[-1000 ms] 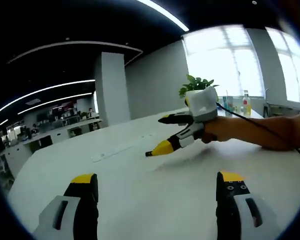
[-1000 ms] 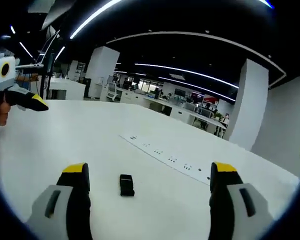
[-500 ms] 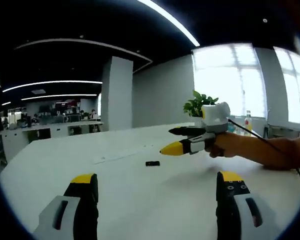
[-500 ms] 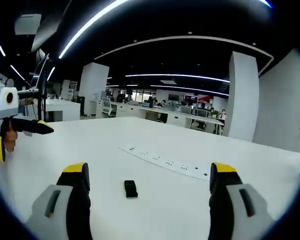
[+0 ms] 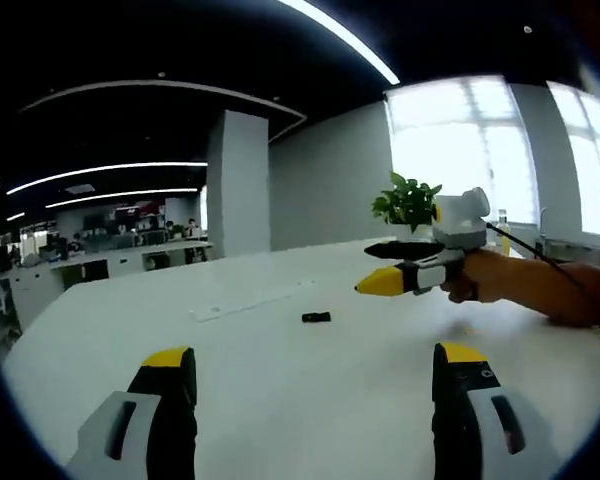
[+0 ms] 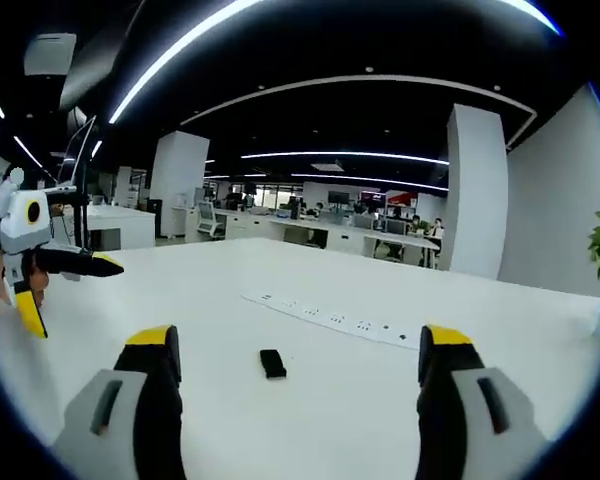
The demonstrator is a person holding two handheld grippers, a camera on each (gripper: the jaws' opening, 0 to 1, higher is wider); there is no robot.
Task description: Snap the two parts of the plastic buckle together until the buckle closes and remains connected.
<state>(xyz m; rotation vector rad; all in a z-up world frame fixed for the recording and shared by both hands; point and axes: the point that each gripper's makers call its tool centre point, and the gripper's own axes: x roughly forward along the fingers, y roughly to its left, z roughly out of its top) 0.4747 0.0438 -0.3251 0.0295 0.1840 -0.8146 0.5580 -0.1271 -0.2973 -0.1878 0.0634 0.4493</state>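
1. Big white bench (image 6: 310, 420).
2. Right tongs (image 6: 295, 370) and left tongs (image 5: 315, 375), both spread wide, holding nothing.
3. Tiny black buckle (image 6: 272, 363) lies on the bench, dead ahead between the right tongs' tips, much closer to them; long axis roughly points away.

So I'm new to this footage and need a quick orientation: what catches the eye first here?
A small black buckle lies alone on the white table, ahead of the open right gripper. The left gripper, also open, sees it farther off, with the right gripper raised above the table beside a potted plant. A white power strip lies beyond.
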